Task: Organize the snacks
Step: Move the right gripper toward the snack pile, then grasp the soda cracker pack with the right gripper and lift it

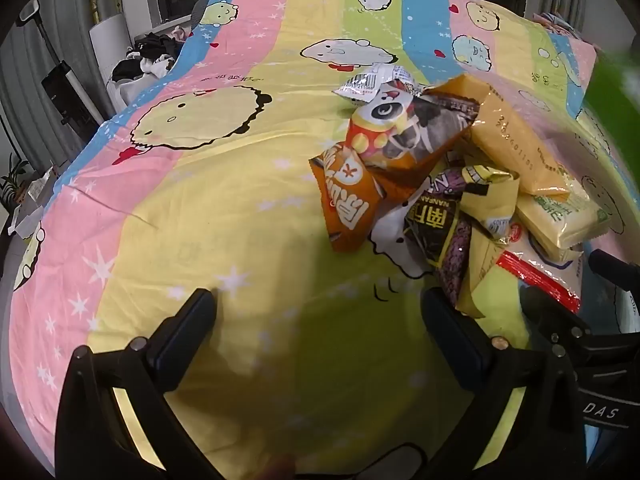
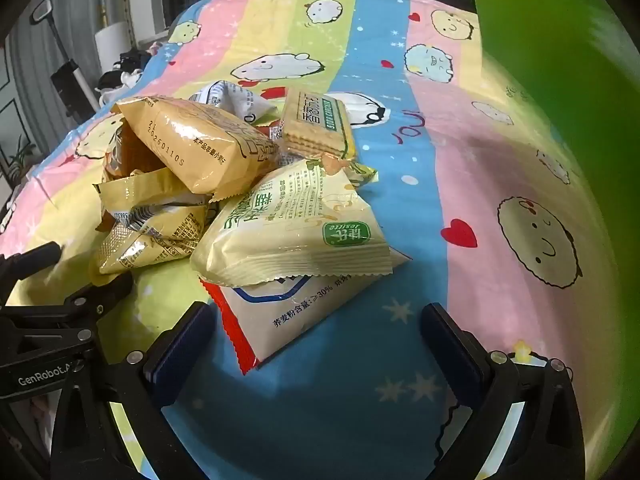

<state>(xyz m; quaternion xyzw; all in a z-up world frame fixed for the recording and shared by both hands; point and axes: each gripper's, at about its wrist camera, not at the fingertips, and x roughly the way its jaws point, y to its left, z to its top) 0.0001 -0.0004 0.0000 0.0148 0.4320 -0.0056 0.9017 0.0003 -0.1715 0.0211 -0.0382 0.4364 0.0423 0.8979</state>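
Left wrist view: the left tongs (image 1: 318, 320) stand wide open with nothing between them, tilted down over bare sheet (image 1: 200, 208) on the bed. The snack pile (image 1: 448, 184) lies ahead and to their right, its near edge just beside the right-hand finger. At the pile's left edge lies an orange pack (image 1: 348, 196); behind it a panda pack (image 1: 404, 128); at the far side a small white sachet (image 1: 368, 84). A long yellow bar (image 1: 520, 148) lies along the pile's right side, with a dark pack (image 1: 436, 224) near its middle.

Right wrist view: the right tongs (image 2: 316, 332) are also wide open and grip nothing. The pile sits ahead and to their left. Its nearest piece, a white pack with a red edge (image 2: 276, 320), reaches in between the fingers but the pads do not press it. On top of it rests a pale green pack (image 2: 296, 224); behind that a cracker pack (image 2: 316, 128); to the pile's left a gold bag (image 2: 196, 144). A blurred green shape (image 2: 560, 60) fills the upper right; I cannot tell what it is.

As I judge it, sorting has not begun: every snack lies in one mixed heap, none set apart. All the grouping is left.
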